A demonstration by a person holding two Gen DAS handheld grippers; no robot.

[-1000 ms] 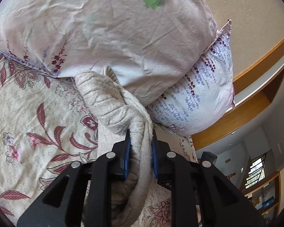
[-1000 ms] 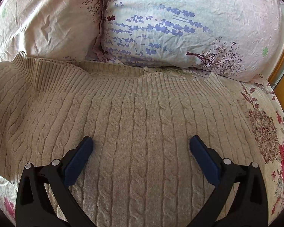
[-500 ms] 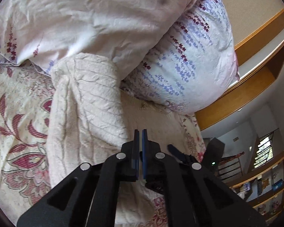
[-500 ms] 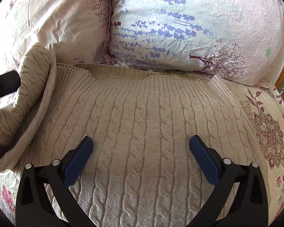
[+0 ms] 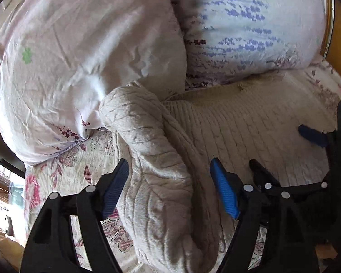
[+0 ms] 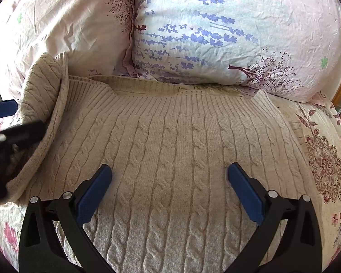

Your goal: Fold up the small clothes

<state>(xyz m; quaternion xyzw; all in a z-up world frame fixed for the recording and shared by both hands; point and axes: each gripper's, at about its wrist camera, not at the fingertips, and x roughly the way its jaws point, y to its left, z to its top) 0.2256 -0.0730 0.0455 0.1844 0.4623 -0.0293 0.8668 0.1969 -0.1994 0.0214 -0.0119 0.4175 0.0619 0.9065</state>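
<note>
A beige cable-knit sweater [image 6: 170,150] lies flat on the floral bedspread, its ribbed collar toward the pillows. Its left sleeve [image 5: 156,154] is folded over onto the body and bunched in a thick roll, which also shows in the right wrist view [image 6: 45,95]. My left gripper [image 5: 170,173] is open, its blue-padded fingers on either side of the sleeve roll without pinching it. My right gripper [image 6: 169,177] is open and empty, hovering low over the middle of the sweater's body. The left gripper's fingers [image 6: 4,111] show at the left edge of the right wrist view.
Two pillows lie against the sweater's collar: a pink one [image 6: 63,22] at left and a white one with purple flowers [image 6: 216,34] at right. The floral bedspread [image 6: 327,159] extends right of the sweater. A wooden bed frame [image 5: 338,34] edges the far right.
My left gripper carried the sleeve over onto the sweater's body, then opened and let it go. It has swung to face the pillows. The right gripper stayed open over the sweater.
</note>
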